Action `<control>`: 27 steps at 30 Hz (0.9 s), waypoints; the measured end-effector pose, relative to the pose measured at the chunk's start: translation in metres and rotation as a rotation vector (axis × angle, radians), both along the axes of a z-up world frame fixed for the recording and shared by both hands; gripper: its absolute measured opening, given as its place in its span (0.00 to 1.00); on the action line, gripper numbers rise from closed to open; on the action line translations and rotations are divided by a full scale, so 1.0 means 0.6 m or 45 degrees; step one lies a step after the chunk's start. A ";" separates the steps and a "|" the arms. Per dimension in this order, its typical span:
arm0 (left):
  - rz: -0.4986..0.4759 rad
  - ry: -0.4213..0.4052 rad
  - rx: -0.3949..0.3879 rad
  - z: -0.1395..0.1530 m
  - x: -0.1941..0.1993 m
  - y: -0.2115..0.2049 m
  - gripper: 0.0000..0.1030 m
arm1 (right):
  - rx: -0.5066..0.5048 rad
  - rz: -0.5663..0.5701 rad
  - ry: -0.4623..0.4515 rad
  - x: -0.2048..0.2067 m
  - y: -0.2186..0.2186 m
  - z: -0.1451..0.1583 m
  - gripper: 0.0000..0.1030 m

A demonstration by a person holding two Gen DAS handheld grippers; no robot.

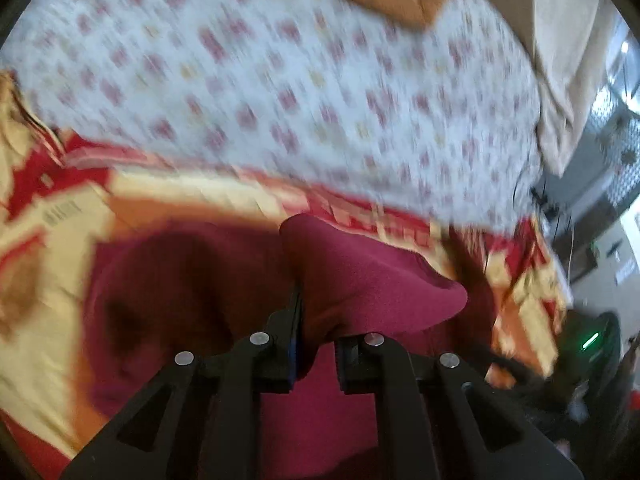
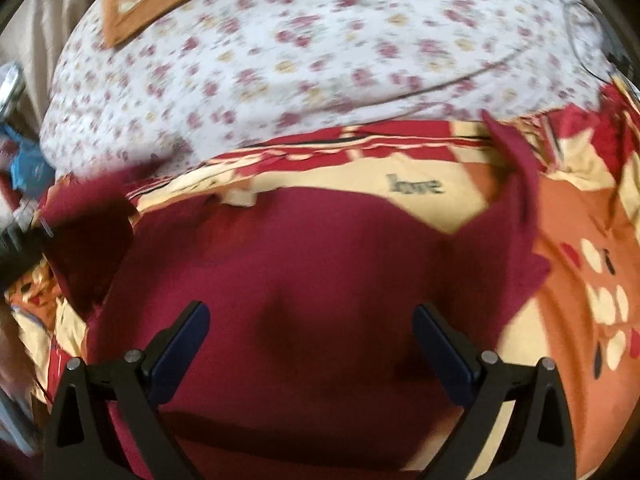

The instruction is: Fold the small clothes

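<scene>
Maroon garment (image 1: pixel 360 272) is pinched in the left gripper (image 1: pixel 298 312); the right gripper (image 2: pixel 312 320) hovers spread above it.

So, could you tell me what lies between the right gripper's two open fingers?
In the right wrist view, only the maroon garment shows between the right gripper's fingers, lying below them ungripped.

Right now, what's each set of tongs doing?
Left tongs: shut on a fold of the maroon garment.
Right tongs: open, empty, above the garment.

Garment (image 2: pixel 304 264) on patterned blanket (image 2: pixel 568 216) — flowered sheet (image 2: pixel 320 60) behind.
</scene>
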State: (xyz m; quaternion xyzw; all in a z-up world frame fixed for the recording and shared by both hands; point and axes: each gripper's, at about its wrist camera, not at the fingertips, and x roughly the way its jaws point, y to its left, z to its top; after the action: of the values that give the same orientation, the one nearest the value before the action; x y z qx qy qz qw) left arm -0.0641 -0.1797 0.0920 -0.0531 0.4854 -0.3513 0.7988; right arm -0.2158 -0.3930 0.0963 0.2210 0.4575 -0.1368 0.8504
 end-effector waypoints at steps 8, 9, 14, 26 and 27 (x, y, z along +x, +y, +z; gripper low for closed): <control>-0.181 0.045 0.089 -0.059 -0.072 -0.041 0.22 | 0.009 0.045 -0.059 -0.020 -0.030 0.013 0.98; -0.195 0.047 0.064 -0.043 -0.078 -0.026 0.27 | 0.002 0.072 -0.062 -0.016 -0.024 0.014 0.94; -0.100 -0.100 0.081 0.019 -0.097 0.075 0.32 | -0.062 0.249 0.005 0.039 0.022 -0.007 0.83; 0.328 -0.009 0.259 -0.036 -0.028 0.219 0.32 | -0.239 0.296 -0.010 0.061 0.035 0.000 0.03; 0.328 -0.012 0.252 -0.036 -0.031 0.219 0.32 | -0.260 0.278 -0.023 0.056 0.029 0.009 0.03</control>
State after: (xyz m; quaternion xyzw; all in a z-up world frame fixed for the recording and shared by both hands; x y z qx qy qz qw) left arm -0.0824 -0.0481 0.0701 -0.0341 0.5030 -0.1966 0.8410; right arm -0.1820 -0.3756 0.1016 0.0835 0.4547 -0.0874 0.8824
